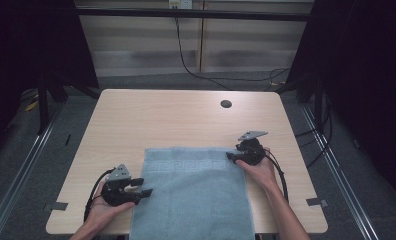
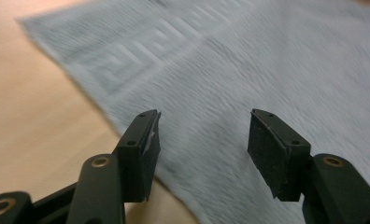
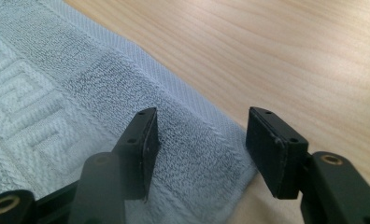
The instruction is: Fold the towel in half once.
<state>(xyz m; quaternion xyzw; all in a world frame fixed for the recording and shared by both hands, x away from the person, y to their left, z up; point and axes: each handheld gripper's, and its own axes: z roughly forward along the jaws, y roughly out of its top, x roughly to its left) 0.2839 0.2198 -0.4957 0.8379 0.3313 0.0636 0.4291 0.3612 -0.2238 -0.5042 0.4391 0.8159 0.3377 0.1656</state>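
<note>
The blue towel lies flat on the counter with its long side running away from the person, between the wide-open left tongs at its left edge and the wide-open right tongs over its far right corner.

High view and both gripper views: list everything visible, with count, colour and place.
towel: one, pale blue with a key-pattern band, flat on the table's near half, overhanging the near edge
table: one, light wood
cable hole: one, dark, far right of the tabletop
left gripper: one, black, jaws open at the towel's left edge
right gripper: one, black, jaws open at the towel's far right corner
hands: two, one holding each gripper
</note>
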